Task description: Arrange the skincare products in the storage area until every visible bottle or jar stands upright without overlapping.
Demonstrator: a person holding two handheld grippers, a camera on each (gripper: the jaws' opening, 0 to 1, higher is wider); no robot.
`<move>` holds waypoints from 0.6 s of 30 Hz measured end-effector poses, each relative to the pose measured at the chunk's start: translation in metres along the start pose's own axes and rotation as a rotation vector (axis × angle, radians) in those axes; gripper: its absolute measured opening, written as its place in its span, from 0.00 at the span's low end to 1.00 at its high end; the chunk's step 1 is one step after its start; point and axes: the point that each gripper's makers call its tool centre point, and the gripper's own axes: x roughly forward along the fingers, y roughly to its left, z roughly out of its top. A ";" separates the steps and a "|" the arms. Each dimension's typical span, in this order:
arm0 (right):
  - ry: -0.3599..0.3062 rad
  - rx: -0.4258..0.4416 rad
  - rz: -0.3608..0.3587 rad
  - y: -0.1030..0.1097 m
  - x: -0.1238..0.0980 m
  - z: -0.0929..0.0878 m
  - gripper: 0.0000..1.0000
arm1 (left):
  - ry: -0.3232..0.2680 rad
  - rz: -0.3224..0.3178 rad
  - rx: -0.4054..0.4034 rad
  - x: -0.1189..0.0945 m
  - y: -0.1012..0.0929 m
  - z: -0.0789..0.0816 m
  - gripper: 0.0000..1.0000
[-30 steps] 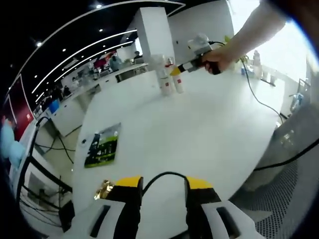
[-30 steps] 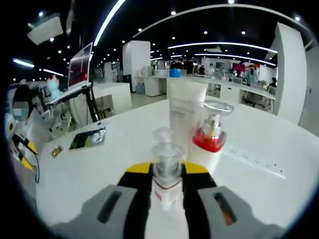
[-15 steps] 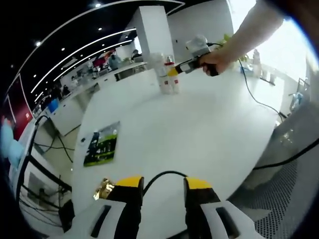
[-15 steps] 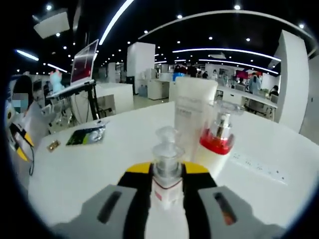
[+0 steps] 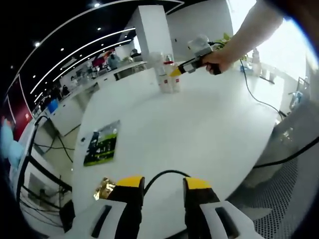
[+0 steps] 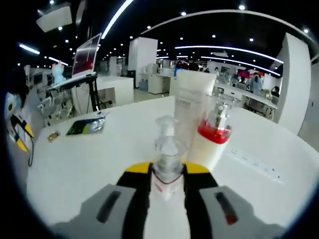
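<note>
A small bottle with a clear cap (image 6: 168, 160) stands upright between the jaws of my right gripper (image 6: 167, 172), which is shut on it. Just behind it are a tall white tube (image 6: 192, 107) and a white pump bottle with a red collar (image 6: 211, 140), both upright. Another clear cap rises right behind the held bottle; I cannot tell if it is a separate bottle. In the left gripper view the same group of products (image 5: 167, 74) stands at the far side of the round white table (image 5: 199, 124). A hand holds the right gripper (image 5: 192, 63) against that group. My left gripper (image 5: 164, 185) is open over the near table edge.
A dark green leaflet (image 5: 102, 144) and a small gold object (image 5: 103, 189) lie near the left gripper. A row of sockets (image 6: 254, 162) is set in the table right of the products. A black cable (image 5: 259, 97) trails over the table's right edge, beside a mesh chair (image 5: 279, 199).
The right gripper with its bottle has edged a little closer to the tube and the red-collared bottle. The left gripper has stayed put.
</note>
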 end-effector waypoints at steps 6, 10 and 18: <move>0.006 0.023 -0.006 0.003 -0.001 -0.005 0.32 | 0.002 0.003 -0.002 0.000 0.001 -0.001 0.32; 0.066 0.050 -0.032 0.000 0.000 -0.016 0.32 | 0.002 0.003 0.002 0.000 0.001 -0.001 0.31; 0.108 0.131 -0.062 -0.007 0.006 -0.025 0.32 | 0.011 0.008 -0.001 0.000 0.002 -0.003 0.30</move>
